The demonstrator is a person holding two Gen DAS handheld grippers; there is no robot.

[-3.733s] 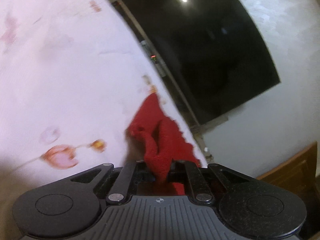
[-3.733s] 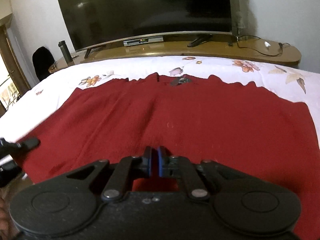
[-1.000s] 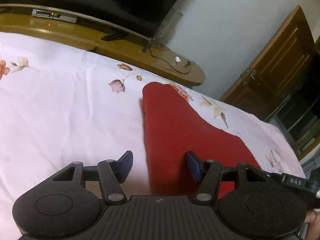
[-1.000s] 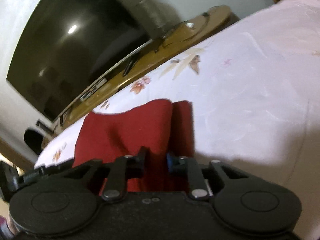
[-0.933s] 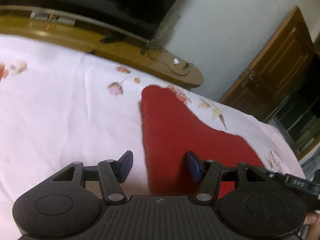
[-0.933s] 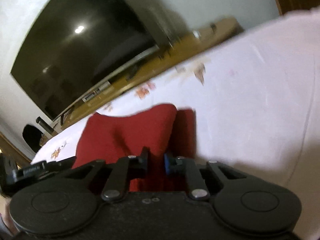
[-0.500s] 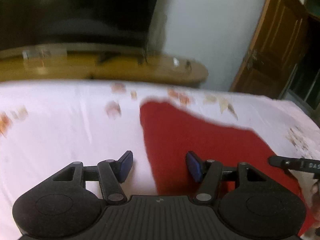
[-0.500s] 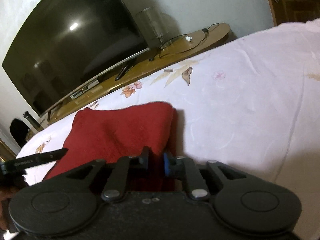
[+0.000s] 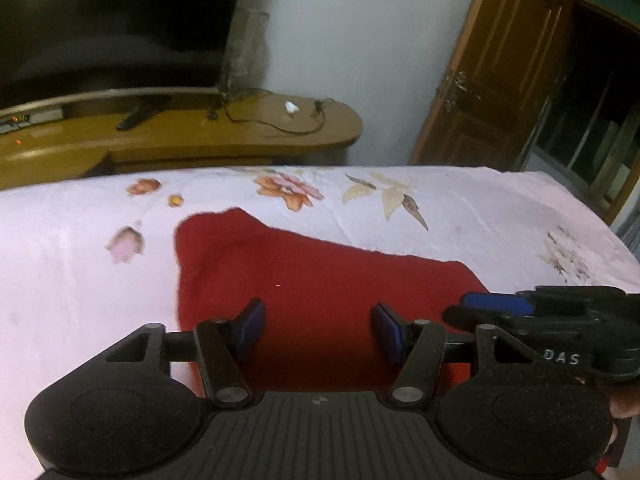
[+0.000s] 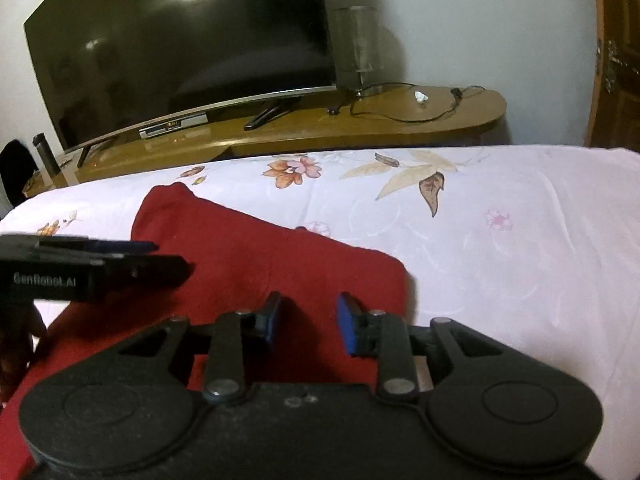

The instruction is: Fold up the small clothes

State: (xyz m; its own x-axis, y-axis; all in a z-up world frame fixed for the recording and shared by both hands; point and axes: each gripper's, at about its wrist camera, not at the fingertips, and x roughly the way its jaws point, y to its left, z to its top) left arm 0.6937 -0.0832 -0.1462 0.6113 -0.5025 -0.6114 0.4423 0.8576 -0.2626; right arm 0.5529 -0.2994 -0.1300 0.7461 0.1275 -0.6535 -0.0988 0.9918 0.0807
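Note:
A dark red garment (image 9: 304, 276) lies folded in a long strip on the flowered white bedsheet (image 9: 72, 272); it also shows in the right wrist view (image 10: 248, 256). My left gripper (image 9: 318, 330) is open and empty, just above the garment's near part. My right gripper (image 10: 308, 322) is open and empty over the garment's near right edge. The right gripper appears from the side at the right of the left wrist view (image 9: 532, 312). The left gripper appears at the left of the right wrist view (image 10: 100, 264).
A wooden TV stand (image 10: 360, 124) with a large dark TV (image 10: 176, 40), a glass lamp (image 10: 358, 52) and cables stands beyond the bed's far edge. A wooden door (image 9: 492, 68) is at the right. The sheet (image 10: 520, 248) stretches right of the garment.
My right gripper has opened and let go of the garment's edge, which now lies flat. Both grippers have pulled back and levelled; the left one stayed open.

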